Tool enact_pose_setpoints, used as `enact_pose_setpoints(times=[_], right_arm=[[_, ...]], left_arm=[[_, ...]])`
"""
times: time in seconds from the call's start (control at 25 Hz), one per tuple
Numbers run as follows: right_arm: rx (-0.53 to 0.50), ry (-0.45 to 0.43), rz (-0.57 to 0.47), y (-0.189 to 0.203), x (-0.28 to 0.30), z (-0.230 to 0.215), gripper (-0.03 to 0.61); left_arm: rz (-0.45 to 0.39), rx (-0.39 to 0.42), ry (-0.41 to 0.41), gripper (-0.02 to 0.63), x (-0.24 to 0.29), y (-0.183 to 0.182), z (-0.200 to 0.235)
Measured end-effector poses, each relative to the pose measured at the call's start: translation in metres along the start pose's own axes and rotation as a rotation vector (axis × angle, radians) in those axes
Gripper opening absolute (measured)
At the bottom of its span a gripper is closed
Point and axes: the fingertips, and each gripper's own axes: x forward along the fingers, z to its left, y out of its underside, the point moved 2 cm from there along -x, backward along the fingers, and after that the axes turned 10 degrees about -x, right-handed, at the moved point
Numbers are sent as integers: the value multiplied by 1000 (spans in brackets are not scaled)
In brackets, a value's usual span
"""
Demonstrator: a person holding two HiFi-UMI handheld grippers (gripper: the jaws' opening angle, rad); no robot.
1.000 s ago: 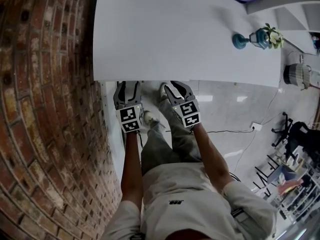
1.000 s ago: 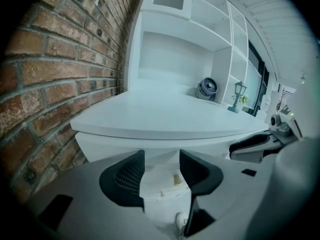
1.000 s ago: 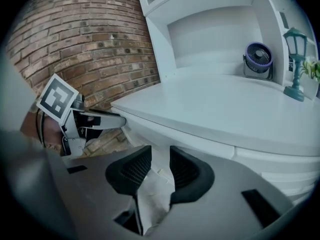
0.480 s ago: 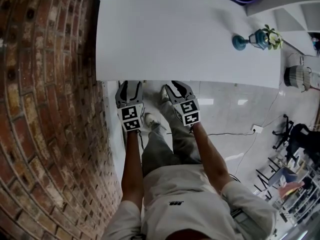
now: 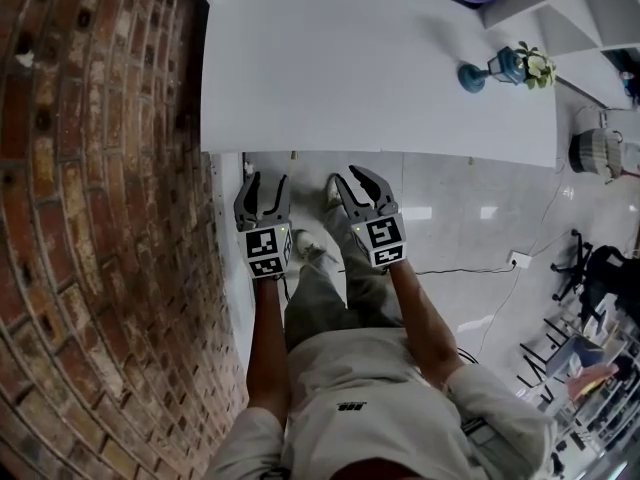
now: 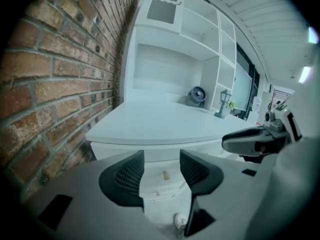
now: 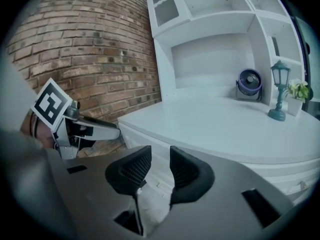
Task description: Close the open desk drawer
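While I hold both before the table point(image 5: 380, 68): my left tool point(image 5: 266, 180), jaws apart, empty; my right tool point(image 5: 348, 176), jaws slightly apart, empty; drawer point(image 6: 156, 176), under the table edge, ahead of my left tool, apart from it.

You face the white drawer point(image 6: 158, 170) just beneath the surface point(image 6: 165, 126) edge, a small pale knob point(image 6: 166, 174) centred; it looks pushed in.

Brick wall point(image 5: 100, 218), white shelves point(image 7: 210, 14), glossy floor point(image 5: 480, 233)
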Motion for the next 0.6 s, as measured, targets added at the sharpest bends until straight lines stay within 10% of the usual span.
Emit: enact_pose_setpoints(times=[0.6], right_arm=[[-43,132,-297,-84,-129,15,98]], left_arm=[[-231,132,90,236,-119,-62,-63]])
